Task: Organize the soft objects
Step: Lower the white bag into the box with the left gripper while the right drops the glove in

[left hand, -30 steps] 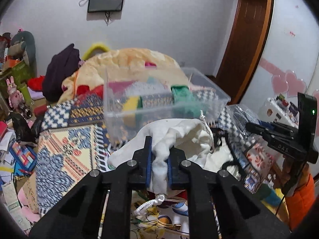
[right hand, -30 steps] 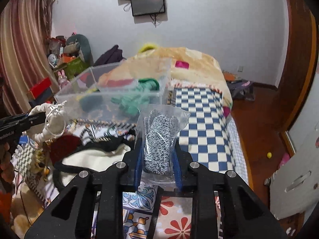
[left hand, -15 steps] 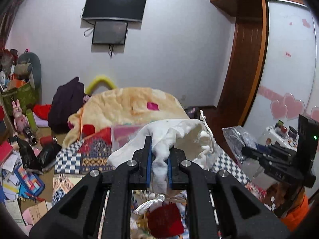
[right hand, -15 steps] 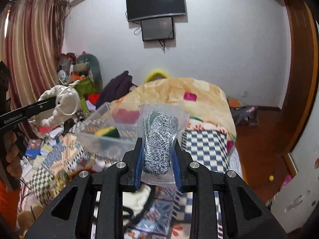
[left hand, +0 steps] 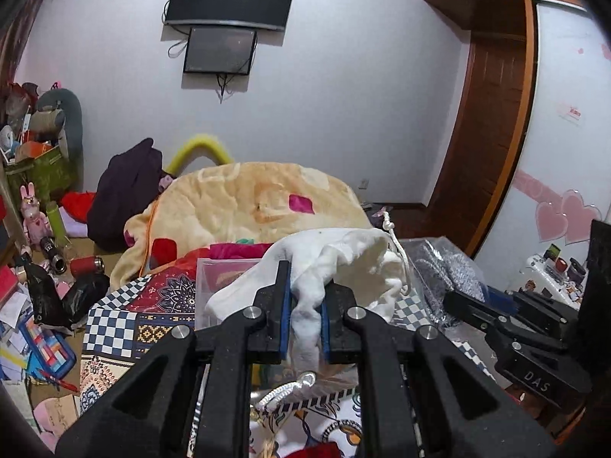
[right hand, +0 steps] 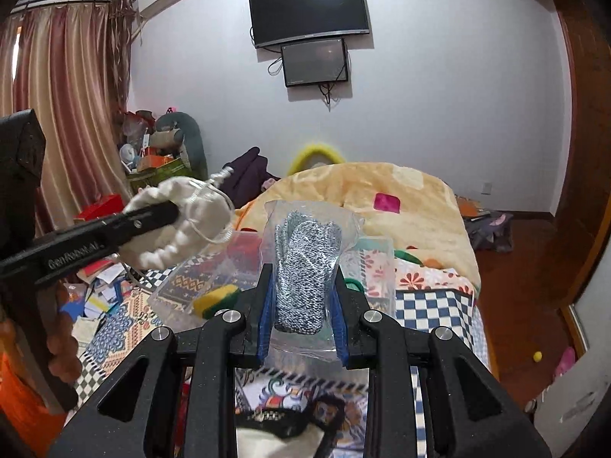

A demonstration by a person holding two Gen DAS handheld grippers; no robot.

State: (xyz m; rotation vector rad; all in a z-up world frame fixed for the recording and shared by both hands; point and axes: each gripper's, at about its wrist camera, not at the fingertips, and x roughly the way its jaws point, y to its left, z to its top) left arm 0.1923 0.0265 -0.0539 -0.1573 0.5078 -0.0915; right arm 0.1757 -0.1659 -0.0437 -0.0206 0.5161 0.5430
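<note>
White cotton, a crumpled drawstring pouch [left hand: 336, 263], was pinched between the fingers of the left gripper [left hand: 304, 315] and held in the air above the clear plastic storage bin [right hand: 214, 278] on the patterned bed [right hand: 431, 301]. The right gripper [right hand: 303, 316] had its fingers clamped on a clear plastic bag of speckled grey knit gloves [right hand: 307, 263], raised just beside the pouch.

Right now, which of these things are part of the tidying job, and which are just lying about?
Part of the job:
- white cloth drawstring pouch, in left gripper
- bagged grey knitted gloves, in right gripper
- clear plastic bin

Lying about:
- wall-mounted black television
- red flask
</note>
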